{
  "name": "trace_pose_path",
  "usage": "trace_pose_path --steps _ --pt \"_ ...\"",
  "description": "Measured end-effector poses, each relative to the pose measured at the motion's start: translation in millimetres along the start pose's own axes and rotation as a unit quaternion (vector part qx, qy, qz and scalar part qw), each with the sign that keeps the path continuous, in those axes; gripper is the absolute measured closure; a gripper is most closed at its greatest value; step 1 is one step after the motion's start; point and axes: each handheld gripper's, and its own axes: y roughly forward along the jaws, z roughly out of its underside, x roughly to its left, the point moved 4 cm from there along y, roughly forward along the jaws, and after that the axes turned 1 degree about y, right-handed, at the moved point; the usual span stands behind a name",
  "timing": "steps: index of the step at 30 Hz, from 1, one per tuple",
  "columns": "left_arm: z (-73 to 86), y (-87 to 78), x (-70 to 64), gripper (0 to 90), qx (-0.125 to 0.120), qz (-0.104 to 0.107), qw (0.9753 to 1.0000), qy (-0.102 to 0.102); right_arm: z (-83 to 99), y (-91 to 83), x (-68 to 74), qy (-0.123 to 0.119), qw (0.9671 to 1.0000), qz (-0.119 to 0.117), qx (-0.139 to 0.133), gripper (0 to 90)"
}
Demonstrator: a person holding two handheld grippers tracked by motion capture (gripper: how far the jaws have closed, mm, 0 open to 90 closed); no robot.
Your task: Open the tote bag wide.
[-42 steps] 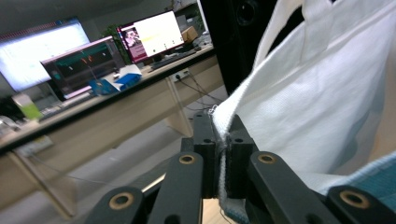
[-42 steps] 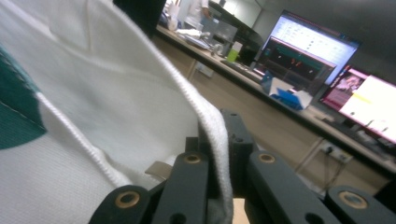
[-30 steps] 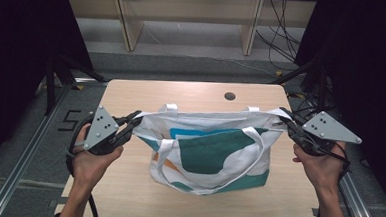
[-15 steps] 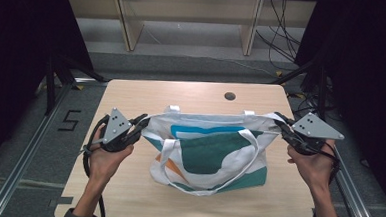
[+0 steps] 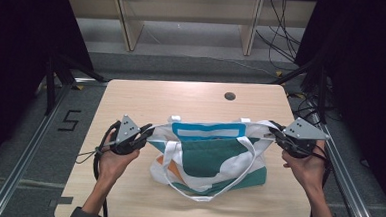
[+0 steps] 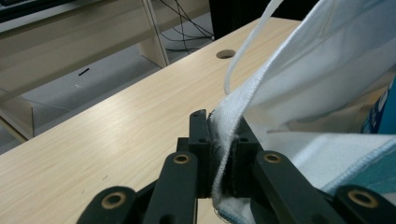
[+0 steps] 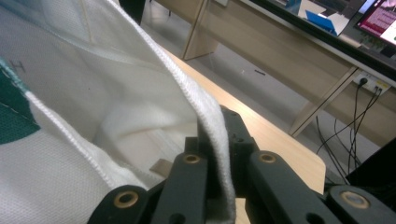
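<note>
- Where the tote bag [image 5: 213,154] spreads between both tools, its interior is partly hidden by folds.
- Left gripper [image 5: 147,131] clamps the bag's left rim; right gripper [image 5: 272,131] clamps the right rim.
- Beyond the bag, a table [image 5: 146,96] hole [image 5: 229,96] lies well apart.

Tote bag [image 5: 213,157] on wooden table [image 5: 146,101]

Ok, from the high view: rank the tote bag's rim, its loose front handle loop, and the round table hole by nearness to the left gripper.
1. Tote bag rim: clamped in the left gripper, at the bag's left corner.
2. Front handle loop: hanging toward the table's near edge, right of the gripper.
3. Round hole: far side of the table, beyond the bag.
</note>
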Motion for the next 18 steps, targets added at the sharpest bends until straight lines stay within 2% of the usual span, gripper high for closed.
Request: trace_pose_path --steps 3,6,8,12,13,14,15,18 --pt "4.7 3.2 -2.1 82.7 0.008 0.005 0.9999 0.007 3.7 1.1 0.9 0.001 1.0000 -0.004 0.006 88.0" --pt "11.9 6.2 -4.8 82.7 0.015 0.010 0.9998 -0.003 9.2 3.6 2.5 0.005 0.9999 -0.010 0.011 87.9" --pt "21.6 12.1 -7.8 82.8 0.021 0.019 0.9996 0.005 13.3 4.9 5.1 0.003 0.9997 -0.016 0.018 87.8" --pt "31.8 17.7 -13.9 82.6 0.029 0.033 0.9990 -0.009 20.6 8.0 8.1 0.006 0.9994 -0.025 0.024 87.7" --pt "32.8 18.3 -14.5 82.6 0.032 0.035 0.9989 -0.003 21.9 8.1 8.7 0.003 0.9992 -0.028 0.028 87.7" --pt "33.6 18.6 -15.9 82.6 0.033 0.037 0.9987 -0.011 23.9 9.0 9.9 0.003 0.9992 -0.029 0.029 87.7" --pt "34.3 18.1 -15.4 82.5 0.035 0.034 0.9988 -0.003 25.6 9.3 10.9 0.004 0.9990 -0.031 0.033 87.6" --pt "38.4 18.2 -17.1 82.0 0.042 0.038 0.9984 0.002 32.8 12.9 12.7 0.004 0.9983 -0.040 0.042 87.5"
